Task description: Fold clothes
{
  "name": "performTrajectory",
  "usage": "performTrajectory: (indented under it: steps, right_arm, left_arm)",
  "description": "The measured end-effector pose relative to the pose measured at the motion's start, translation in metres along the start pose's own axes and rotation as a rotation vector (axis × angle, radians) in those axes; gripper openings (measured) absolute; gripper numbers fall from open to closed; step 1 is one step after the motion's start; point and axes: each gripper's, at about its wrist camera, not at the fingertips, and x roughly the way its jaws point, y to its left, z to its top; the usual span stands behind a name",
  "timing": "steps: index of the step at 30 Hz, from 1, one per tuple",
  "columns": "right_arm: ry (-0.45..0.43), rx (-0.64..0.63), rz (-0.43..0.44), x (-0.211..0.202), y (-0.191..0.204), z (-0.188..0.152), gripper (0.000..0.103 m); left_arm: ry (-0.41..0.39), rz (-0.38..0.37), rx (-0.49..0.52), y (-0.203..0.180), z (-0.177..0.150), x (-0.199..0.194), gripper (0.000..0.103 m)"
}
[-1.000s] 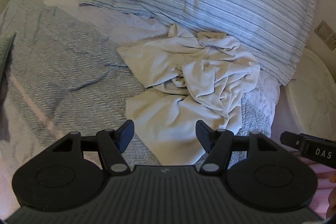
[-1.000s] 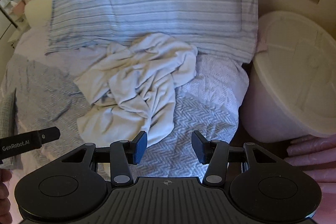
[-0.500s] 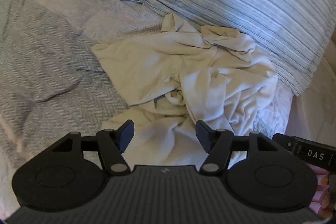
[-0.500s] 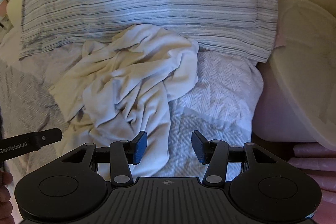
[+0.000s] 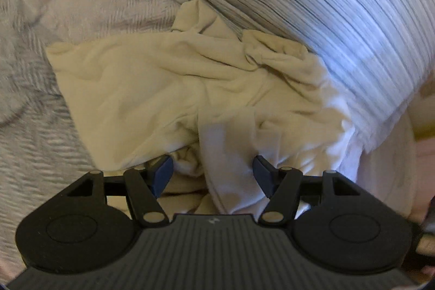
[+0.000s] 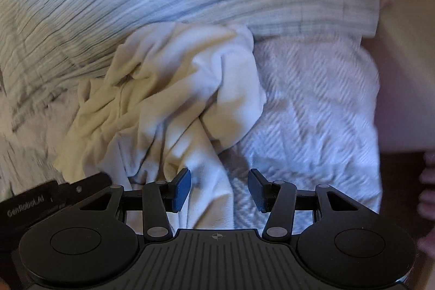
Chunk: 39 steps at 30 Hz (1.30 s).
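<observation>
Cream garment crumpled on the bed, both tongs spread apart

The cream garment [image 5: 168,89] is seen bunched against the striped pillow [image 5: 339,18], on the grey bedspread [image 6: 312,105]. The left tongs [image 5: 212,175] and right tongs [image 6: 218,189] are held wide apart just over the garment's near folds, nothing clamped.

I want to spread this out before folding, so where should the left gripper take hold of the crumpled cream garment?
Probably the raised fold of the cream garment lying straight ahead of the left gripper. It stands up as a ridge between the open jaws, so come from the near edge, low and forward. The flat panel to the left offers little to pinch.
</observation>
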Motion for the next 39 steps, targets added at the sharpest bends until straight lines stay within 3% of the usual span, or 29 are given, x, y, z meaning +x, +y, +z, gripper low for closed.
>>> performTrajectory:
  steps: [2,3,4,6,7,11,16,21,29,34,36,38,39]
  right_arm:
    - [0.001,0.023,0.022,0.004,-0.004,-0.003,0.05]
    - [0.003,0.024,0.034,0.004,-0.004,-0.004,0.05]
    - [0.01,0.019,0.058,0.003,-0.004,-0.005,0.041]
    - [0.022,-0.001,0.101,0.0,-0.001,-0.007,0.013]
    - [0.017,-0.018,0.105,-0.003,0.001,-0.007,0.01]
    - [-0.021,-0.045,0.152,-0.026,0.011,-0.01,0.007]
    - [-0.073,-0.159,0.278,-0.08,0.052,-0.019,0.006]
    - [-0.099,-0.343,0.434,-0.134,0.116,-0.045,0.006]
    - [-0.088,-0.661,0.789,-0.228,0.239,-0.136,0.006]
    - [-0.085,-0.776,1.009,-0.293,0.297,-0.218,0.006]
    - [-0.063,-0.816,1.089,-0.312,0.314,-0.257,0.006]
    - [0.016,-0.914,1.134,-0.324,0.331,-0.303,0.006]
    - [0.072,-0.984,1.113,-0.323,0.337,-0.33,0.006]
  left_arm:
    - [0.005,-0.027,-0.028,0.002,0.001,0.006,0.056]
    - [0.003,-0.035,-0.025,0.002,0.001,0.007,0.044]
    - [0.001,-0.044,-0.021,0.002,0.0,0.008,0.039]
    - [-0.022,-0.063,-0.05,0.009,0.0,-0.005,0.005]
    - [-0.034,-0.072,-0.064,0.012,-0.001,-0.012,0.002]
    - [-0.102,-0.095,-0.113,0.026,-0.004,-0.046,0.001]
    - [-0.285,-0.055,-0.143,0.049,-0.028,-0.14,0.001]
    - [-0.499,0.015,-0.237,0.081,-0.071,-0.247,0.001]
    - [-0.909,0.184,-0.346,0.132,-0.21,-0.465,0.001]
    - [-1.16,0.389,-0.375,0.15,-0.327,-0.604,0.001]
    - [-1.205,0.487,-0.399,0.162,-0.376,-0.649,0.002]
    - [-1.158,0.597,-0.461,0.181,-0.419,-0.674,0.002]
    - [-1.082,0.636,-0.516,0.195,-0.436,-0.671,0.005]
